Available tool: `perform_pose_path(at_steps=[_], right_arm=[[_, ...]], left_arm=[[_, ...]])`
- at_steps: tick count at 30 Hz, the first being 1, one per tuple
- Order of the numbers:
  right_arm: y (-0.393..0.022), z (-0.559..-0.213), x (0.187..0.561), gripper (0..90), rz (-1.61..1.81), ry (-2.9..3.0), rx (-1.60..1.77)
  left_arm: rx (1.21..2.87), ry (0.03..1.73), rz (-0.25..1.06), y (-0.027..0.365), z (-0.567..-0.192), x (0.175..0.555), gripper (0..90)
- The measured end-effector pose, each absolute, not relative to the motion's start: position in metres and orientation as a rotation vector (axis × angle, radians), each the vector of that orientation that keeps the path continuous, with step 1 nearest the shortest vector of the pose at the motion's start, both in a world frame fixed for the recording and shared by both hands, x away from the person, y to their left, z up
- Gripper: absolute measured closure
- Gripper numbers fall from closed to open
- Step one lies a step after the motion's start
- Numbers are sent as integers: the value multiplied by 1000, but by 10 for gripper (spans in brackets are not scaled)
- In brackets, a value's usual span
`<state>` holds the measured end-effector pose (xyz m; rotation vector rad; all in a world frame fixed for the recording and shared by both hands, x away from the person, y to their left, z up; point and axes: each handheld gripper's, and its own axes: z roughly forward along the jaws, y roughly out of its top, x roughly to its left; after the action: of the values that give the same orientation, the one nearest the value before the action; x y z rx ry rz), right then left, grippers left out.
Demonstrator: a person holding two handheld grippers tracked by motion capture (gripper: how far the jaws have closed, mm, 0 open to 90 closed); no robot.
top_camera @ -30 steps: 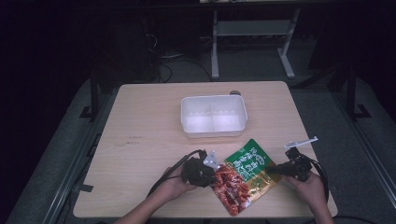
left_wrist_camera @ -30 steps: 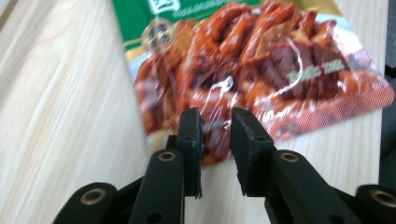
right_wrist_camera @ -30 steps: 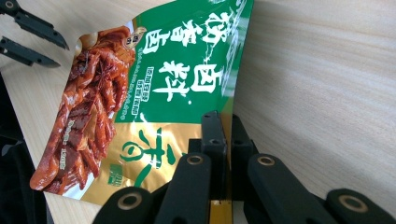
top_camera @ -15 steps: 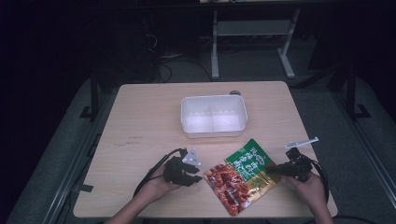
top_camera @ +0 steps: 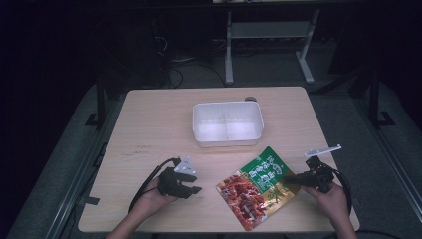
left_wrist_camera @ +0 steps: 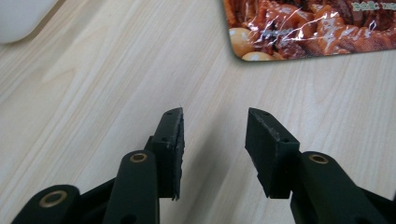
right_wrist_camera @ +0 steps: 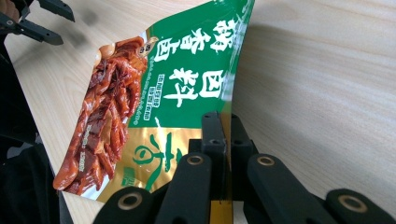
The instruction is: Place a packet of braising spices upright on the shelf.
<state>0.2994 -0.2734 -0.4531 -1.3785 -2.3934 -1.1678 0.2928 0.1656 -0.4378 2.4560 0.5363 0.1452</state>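
Observation:
A food packet (top_camera: 256, 191), green at one end and printed with red braised meat at the other, lies near the table's front edge. My right gripper (top_camera: 297, 180) is shut on its right edge; in the right gripper view the jaws (right_wrist_camera: 223, 119) pinch the gold-green edge of the packet (right_wrist_camera: 154, 84). My left gripper (top_camera: 195, 183) lies to the left of the packet, apart from it. Its jaws have just been opening, and in the left gripper view the gripper (left_wrist_camera: 215, 116) has only bare wood between its pads. The packet's meat end (left_wrist_camera: 308, 28) lies ahead of it.
A white two-compartment container (top_camera: 227, 141) stands behind the packet at mid-table, and its corner (left_wrist_camera: 18, 16) shows in the left gripper view. A small dark round thing (top_camera: 250, 98) lies behind it. The table's front edge (top_camera: 214, 230) is close to both hands.
My left gripper has drawn back to the left, away from the packet's left edge, and its jaws have spread apart. The right gripper and the packet have stayed put.

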Motion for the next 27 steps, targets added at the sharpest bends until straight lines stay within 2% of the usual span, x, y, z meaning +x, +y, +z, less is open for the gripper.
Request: perform_pose_path(at_steps=[12, 27], right_arm=[[-267, -434, 303, 898, -1169, -2437, -1345], [-255, -404, 307, 898, -1158, -2491, -1293]], left_arm=[[2432, 601, 199, 179, -440, 294, 461], [2419, 635, 210, 184, -441, 297, 428]])
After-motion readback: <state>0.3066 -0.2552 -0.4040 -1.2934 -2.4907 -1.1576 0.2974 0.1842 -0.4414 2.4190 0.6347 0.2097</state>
